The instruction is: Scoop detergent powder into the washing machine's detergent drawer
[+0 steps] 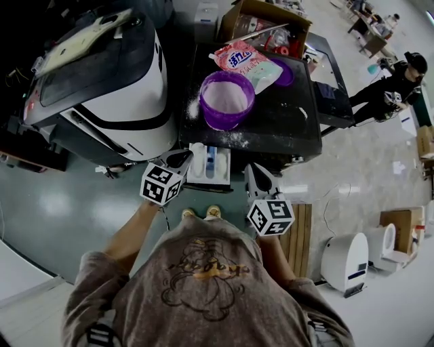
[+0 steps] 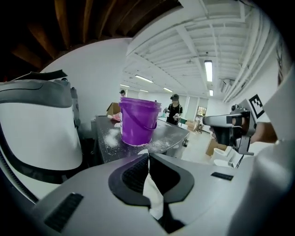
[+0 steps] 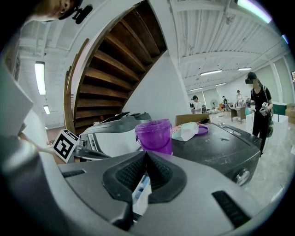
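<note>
Looking down through the head view, I've got both tongs hovering low in front of the washing machine [image 1: 285,125], with the detergent drawer [image 1: 209,166] pulled out of its front edge and sitting right between them. The left tongs [image 2: 148,156] are closed, tips pressed together with nothing clamped; all I see through the slit below the tips is a sliver of the white drawer. Same deal with the right tongs [image 3: 146,156]: jaws together, empty, with a bit of white and blue from the drawer showing behind them. Neither one is touching the drawer as far as I can tell. Up on the dark lid of the washer stands the purple bucket [image 1: 226,98], upright and open, with what looks like pale powder inside. Some spilled powder [image 1: 193,107] is dusted on the lid to the left of the bucket and along the front edge near the drawer. Just behind the bucket lies the detergent bag [image 1: 247,59], with the purple lid [image 1: 286,73] flat beside it, and a cardboard box [image 1: 266,20] at the back edge. A big white and black machine [image 1: 115,95] sits just left of the washer. Off to the right, well away, a person in black [image 1: 393,81] stands on the grey floor [image 1: 359,176].
</note>
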`<state>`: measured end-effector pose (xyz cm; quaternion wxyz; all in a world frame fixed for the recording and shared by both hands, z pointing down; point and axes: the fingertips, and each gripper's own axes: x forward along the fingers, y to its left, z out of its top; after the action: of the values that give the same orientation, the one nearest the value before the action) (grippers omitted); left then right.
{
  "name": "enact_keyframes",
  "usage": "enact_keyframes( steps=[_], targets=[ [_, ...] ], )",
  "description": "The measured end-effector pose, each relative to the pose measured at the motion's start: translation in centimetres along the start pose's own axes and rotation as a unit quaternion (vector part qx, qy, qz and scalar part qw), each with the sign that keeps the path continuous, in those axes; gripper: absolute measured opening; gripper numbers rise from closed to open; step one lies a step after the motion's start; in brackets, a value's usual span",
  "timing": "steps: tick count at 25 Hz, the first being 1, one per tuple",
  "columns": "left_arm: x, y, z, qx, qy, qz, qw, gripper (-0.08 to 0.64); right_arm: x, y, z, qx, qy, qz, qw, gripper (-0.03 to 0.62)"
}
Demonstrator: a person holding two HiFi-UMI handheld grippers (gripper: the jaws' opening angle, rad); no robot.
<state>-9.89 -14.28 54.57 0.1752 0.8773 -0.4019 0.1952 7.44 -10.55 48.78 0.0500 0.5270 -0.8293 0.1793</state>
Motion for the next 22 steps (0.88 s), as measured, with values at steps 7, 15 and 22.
enact_keyframes(
  steps=[7,15,22],
  targets=[
    [-1.8,-0.3,2.2,-0.016,-0.039,0.015,0.999,0.023,-0.1,-0.4,0.1,-0.002,0.0,-0.003,1.0,-0.005],
    [-4.2,-0.4,4.9,-0.034,-0.091,0.037,0.9946,0.023,-0.2,-0.3,1.3,-0.005,-0.011,-0.001,1.0,-0.005],
    [-5.6,-0.2,6.6,-0.043,-0.13,0.058,0.9888,0.023,-0.4,-0.6,2.0,-0.006,-0.019,-0.008,1.0,-0.005]
  ],
)
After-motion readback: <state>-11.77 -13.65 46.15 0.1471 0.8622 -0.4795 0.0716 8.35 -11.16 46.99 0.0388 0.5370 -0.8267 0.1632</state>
